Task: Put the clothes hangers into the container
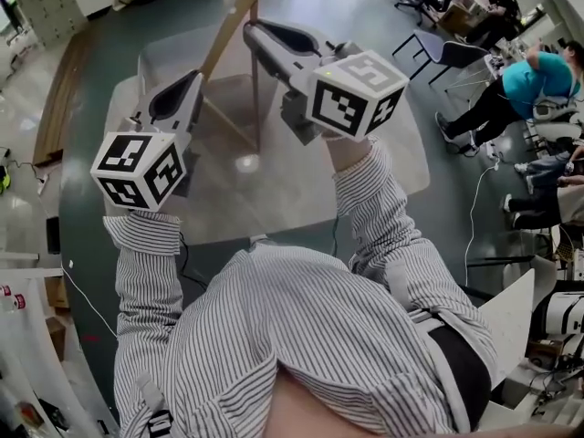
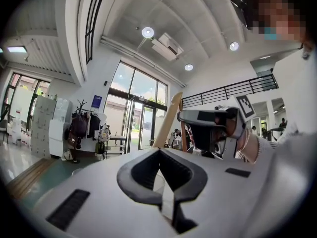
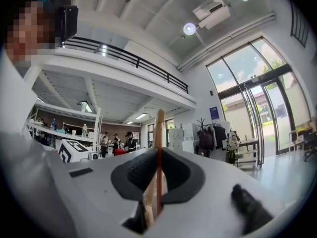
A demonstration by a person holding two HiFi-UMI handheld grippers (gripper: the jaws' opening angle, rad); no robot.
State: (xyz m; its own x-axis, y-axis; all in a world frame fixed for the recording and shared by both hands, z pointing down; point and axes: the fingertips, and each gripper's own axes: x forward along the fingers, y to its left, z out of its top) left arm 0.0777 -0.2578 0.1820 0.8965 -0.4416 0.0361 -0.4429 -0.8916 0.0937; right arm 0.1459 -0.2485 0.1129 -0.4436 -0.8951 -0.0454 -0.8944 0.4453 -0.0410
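Observation:
A wooden clothes hanger (image 1: 230, 39) hangs in the air above a pale table (image 1: 374, 176). My right gripper (image 1: 248, 30) is shut on it, and in the right gripper view the wooden bar (image 3: 158, 133) runs up between the jaws. My left gripper (image 1: 194, 76) is raised beside it, tips close to the hanger's lower arm. In the left gripper view its jaws (image 2: 159, 151) are shut with nothing seen between them; the hanger's arm (image 2: 169, 115) rises just beyond the tips, and the right gripper (image 2: 213, 125) is behind. A faint clear box outline (image 1: 151, 62) lies below the hanger.
Seated people (image 1: 516, 85) and dark chairs (image 1: 447, 53) are at the far right. A long wooden bench (image 1: 59, 99) lies on the floor to the left. Cables (image 1: 474, 208) run across the floor at the right. Boxes and gear crowd the lower corners.

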